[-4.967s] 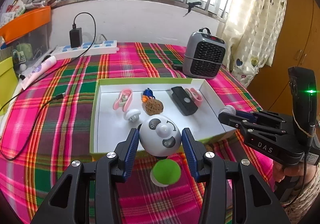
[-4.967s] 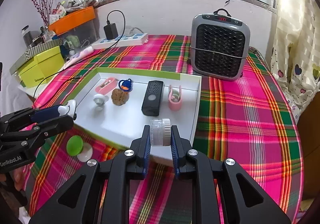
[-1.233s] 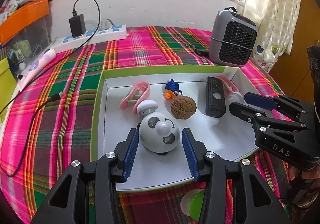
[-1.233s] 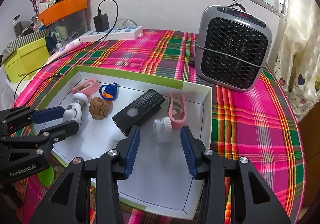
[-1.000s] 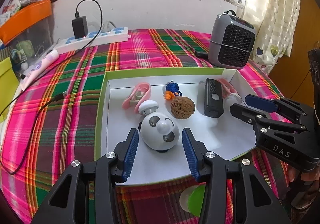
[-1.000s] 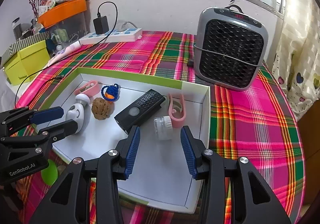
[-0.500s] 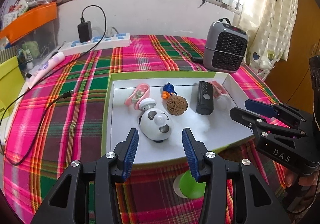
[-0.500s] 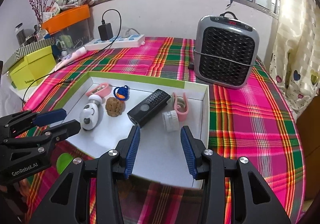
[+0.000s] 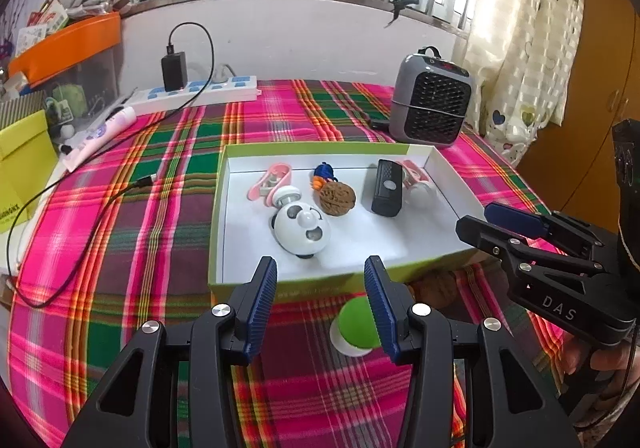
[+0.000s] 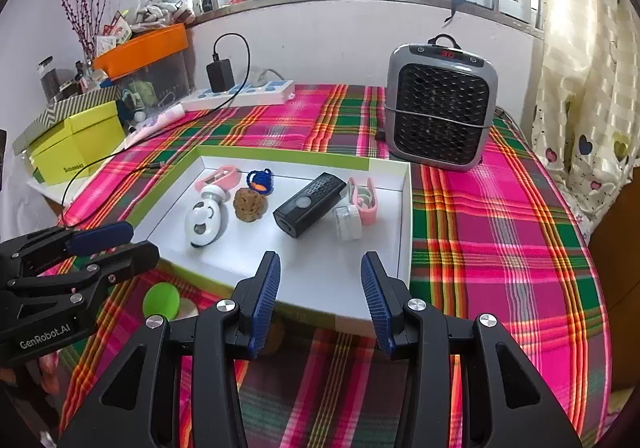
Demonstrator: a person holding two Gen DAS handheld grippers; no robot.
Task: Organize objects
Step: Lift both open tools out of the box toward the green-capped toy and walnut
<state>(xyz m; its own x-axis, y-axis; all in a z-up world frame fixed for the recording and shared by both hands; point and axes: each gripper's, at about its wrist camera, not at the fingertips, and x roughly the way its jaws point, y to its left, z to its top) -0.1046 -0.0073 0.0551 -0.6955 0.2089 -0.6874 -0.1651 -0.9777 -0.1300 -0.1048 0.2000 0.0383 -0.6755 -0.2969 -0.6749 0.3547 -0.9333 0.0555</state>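
A white tray with a green rim (image 9: 320, 147) (image 10: 280, 157) lies on the plaid cloth. In it are a panda-faced ball (image 9: 302, 230) (image 10: 206, 224), a walnut (image 9: 337, 197), a black remote (image 9: 387, 187) (image 10: 310, 203), a small clear jar (image 10: 348, 221), two pink clips and a blue-orange trinket. My left gripper (image 9: 320, 268) (image 10: 140, 240) hovers open and empty over the tray's near rim. My right gripper (image 10: 321, 262) (image 9: 478, 217) is open and empty above the tray's near right part. A green-and-white knob (image 9: 354, 324) (image 10: 162, 302) sits on the cloth beside my left gripper's right finger.
A second walnut (image 9: 436, 284) lies on the cloth just outside the tray's near rim. A grey heater (image 10: 440, 111) stands behind the tray. A power strip (image 9: 200, 91) with a charger and trailing cable, a yellow box (image 10: 76, 147) and an orange bin crowd the far left.
Both grippers have drawn back and slightly up from the tray, leaving the panda ball and the jar lying inside. The green knob has come fully into view below the left gripper.
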